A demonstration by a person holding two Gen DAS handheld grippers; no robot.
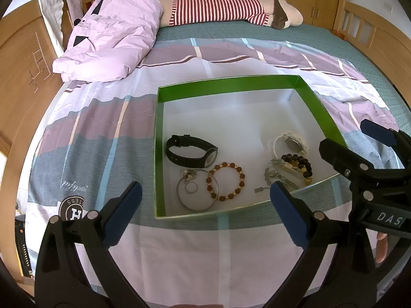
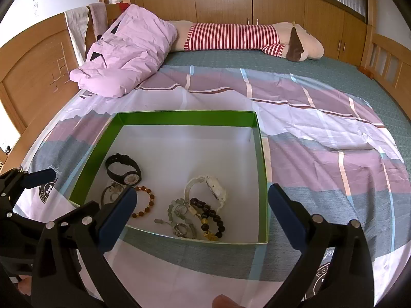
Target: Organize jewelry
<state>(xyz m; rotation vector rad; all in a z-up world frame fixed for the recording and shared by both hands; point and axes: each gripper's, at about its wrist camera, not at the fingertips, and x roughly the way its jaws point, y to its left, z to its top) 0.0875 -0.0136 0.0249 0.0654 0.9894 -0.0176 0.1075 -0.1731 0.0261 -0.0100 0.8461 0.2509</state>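
Hovering just short of the shallow green-walled cardboard box point(image 1: 160, 138) on the patchwork bedsheet point(image 1: 90, 128): left gripper point(image 1: 205, 213) and right gripper point(image 2: 200, 213), fingers spread wide, empty. Inside, near the front: black strap watch point(image 1: 191, 151), white plastic watch point(image 2: 213, 187), amber bead bracelet point(image 1: 227, 181), dark bead bracelet point(image 2: 212, 218), thin silver bangle point(image 1: 196, 190).

Open box floor ahead, jewelry crowded at the near edge

Beyond both spread jaws, the far half of the green box point(image 2: 185, 118) lies bare; nearer the jaws, the black watch point(image 2: 124, 170), white watch point(image 2: 213, 187) and tangled bracelets point(image 2: 195, 218) block the near wall.
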